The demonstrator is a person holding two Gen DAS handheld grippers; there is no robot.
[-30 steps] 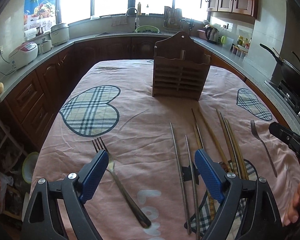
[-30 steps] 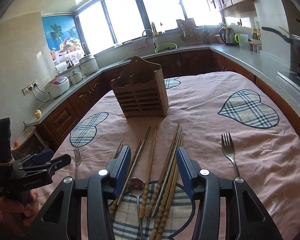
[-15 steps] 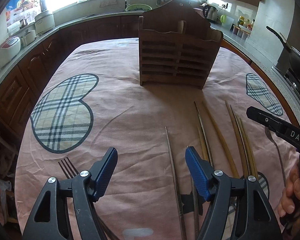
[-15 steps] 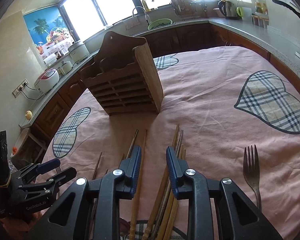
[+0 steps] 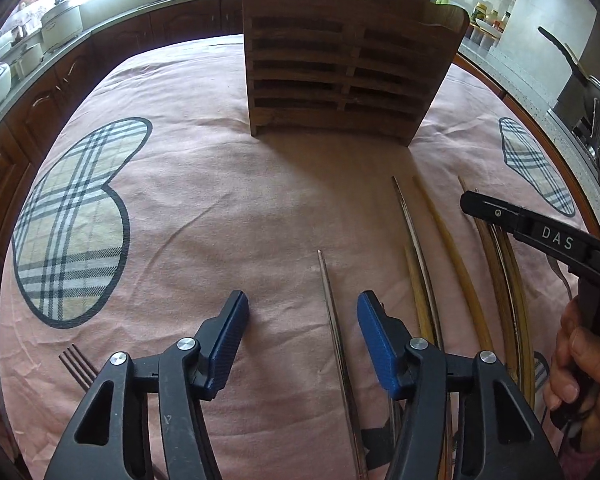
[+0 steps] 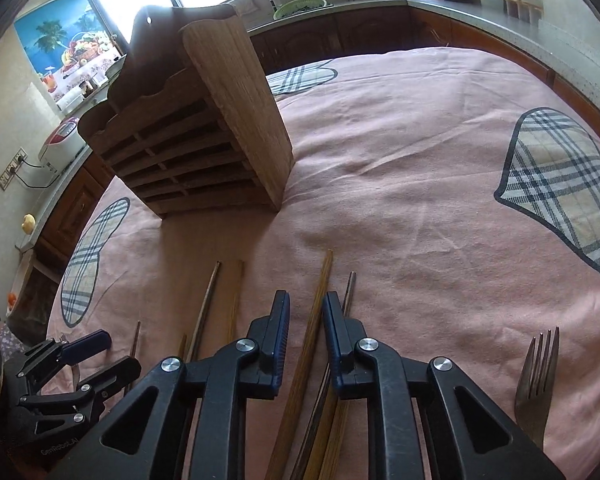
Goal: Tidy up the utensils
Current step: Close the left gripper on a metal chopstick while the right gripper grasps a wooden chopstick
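**Chopsticks on the pink cloth, wooden rack just behind**

A row of long wooden chopsticks (image 6: 300,364) and thin metal chopsticks (image 5: 334,320) lies flat on the table, tips pointing toward the brown slatted wooden utensil rack (image 5: 340,76). The rack stands upright a little beyond the tips. What sits in its top pockets is hard to tell; only a pale rounded bit shows over the front edge.

The right gripper (image 6: 306,334) is low over the sticks. Its blue-padded jaws are nearly together with one wooden chopstick running between them, but whether the pads (image 6: 281,322) really press it I cannot tell. The left gripper (image 5: 302,328) has its jaws spread wide, and one metal chopstick lies on the cloth between them, not touched.

A silver metal fork (image 6: 538,376) lies to the right of the sticks, apart from them. The tines of another dark fork (image 5: 76,364) peek out by the left gripper.

Everything rests on a pink tablecloth (image 5: 204,200) with checked heart patches. Around it run dark wooden cabinets (image 6: 356,30), a grey counter, a sink and bright windows.
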